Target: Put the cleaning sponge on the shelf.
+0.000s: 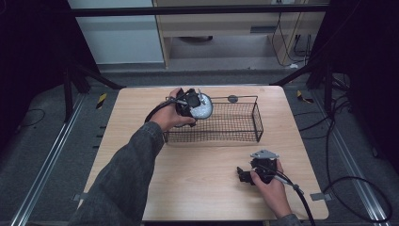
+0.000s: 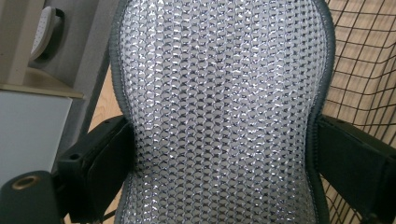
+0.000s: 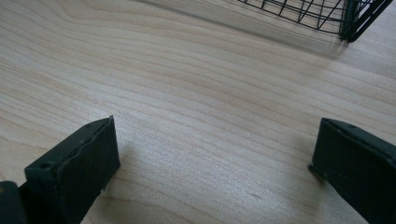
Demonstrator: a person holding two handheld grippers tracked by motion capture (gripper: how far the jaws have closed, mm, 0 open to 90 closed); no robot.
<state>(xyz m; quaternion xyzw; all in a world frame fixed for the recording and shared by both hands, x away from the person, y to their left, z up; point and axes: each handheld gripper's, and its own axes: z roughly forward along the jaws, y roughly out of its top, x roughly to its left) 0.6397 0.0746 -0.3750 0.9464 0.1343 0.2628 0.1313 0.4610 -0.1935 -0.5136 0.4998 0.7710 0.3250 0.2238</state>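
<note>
A silvery mesh-covered pad with a dark grey rim (image 2: 224,112) is clamped between the jaws of my left gripper (image 1: 189,104), which is shut on it. In the high view the pad (image 1: 203,107) hangs over the left end of a black wire basket (image 1: 244,136). The basket's wires (image 2: 364,60) pass behind the pad on the right. My right gripper (image 3: 215,172) is open just above the bare wooden table (image 3: 196,93), near the table's front right (image 1: 245,175), with nothing between its jaws.
The basket's near corner (image 3: 348,21) stands ahead of the right gripper. The wooden table (image 1: 202,188) has free room in front of the basket. Beyond the table lie a grey floor (image 1: 226,75), cabinets and cables.
</note>
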